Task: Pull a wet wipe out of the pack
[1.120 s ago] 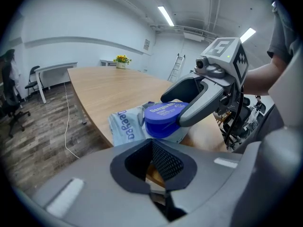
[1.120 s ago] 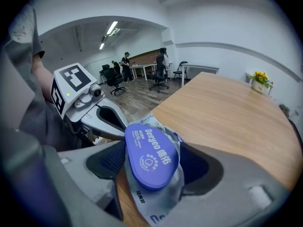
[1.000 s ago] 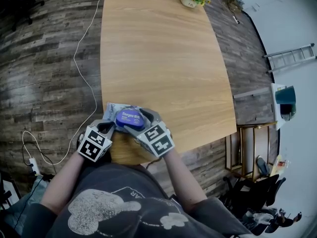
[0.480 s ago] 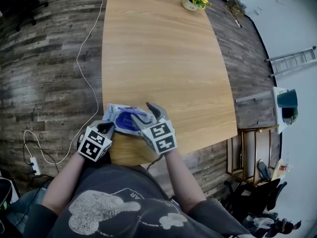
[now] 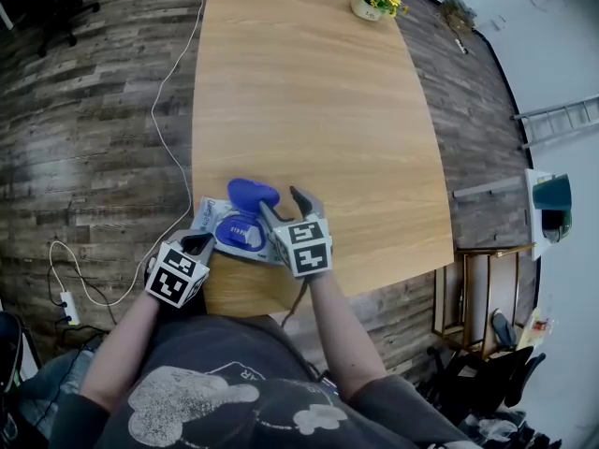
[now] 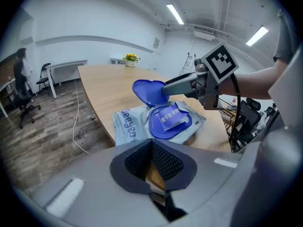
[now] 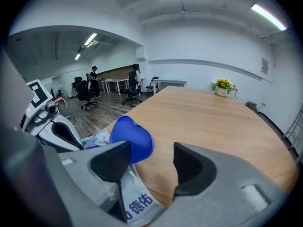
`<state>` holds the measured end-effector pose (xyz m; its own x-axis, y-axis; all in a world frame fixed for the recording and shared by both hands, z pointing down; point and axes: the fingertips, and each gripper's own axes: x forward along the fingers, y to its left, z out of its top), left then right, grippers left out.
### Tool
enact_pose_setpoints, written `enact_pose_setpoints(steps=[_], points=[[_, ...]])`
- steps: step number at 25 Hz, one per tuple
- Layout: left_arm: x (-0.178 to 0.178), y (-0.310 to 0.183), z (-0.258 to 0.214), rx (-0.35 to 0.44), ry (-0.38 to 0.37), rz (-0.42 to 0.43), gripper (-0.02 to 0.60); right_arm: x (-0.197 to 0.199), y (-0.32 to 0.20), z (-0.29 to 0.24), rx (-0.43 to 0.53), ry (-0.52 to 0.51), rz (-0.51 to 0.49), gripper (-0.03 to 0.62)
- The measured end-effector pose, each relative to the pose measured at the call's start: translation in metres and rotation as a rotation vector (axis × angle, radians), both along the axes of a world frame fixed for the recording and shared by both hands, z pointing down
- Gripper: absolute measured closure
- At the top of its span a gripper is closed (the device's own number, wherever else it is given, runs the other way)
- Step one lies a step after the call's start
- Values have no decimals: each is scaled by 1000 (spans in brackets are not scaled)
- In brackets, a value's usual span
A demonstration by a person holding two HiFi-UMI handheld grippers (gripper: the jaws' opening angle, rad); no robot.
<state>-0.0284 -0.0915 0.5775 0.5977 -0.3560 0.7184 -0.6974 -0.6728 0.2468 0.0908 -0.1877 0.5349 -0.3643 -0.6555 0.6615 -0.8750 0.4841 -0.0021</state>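
wooden table (image 5: 309, 92) is carrying the wipe pack (image 5: 208, 218) near its front edge, blue lid (image 5: 251, 193) already standing open, wipe not out yet; left gripper (image 5: 199, 243) sitting shut by the pack, right gripper (image 5: 284, 202) jaws apart, just been closing on nothing beside the lid.

Pale wet-wipe pack (image 5: 208, 215) flat at table's (image 5: 309, 92) near left edge. Blue flip lid (image 5: 251, 193) open, tipped up on far side.

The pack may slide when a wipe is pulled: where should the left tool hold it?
Probably pinch the wipe pack's flat end nearest the left tool, coming from the table edge; the upright lid and opening fill its middle.
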Motion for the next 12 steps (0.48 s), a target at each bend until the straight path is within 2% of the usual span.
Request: enact_pose_setpoints(steps=[4, 9, 12], points=[[0, -2, -1, 8, -1, -22, 563, -3, 0, 8, 0, 20, -27, 350], [-4, -4, -11, 27, 27, -82, 563, -7, 2, -2, 37, -26, -56, 361], [-2, -8, -28, 75, 63, -129, 563, -2, 9, -15, 63, -68, -51, 361]])
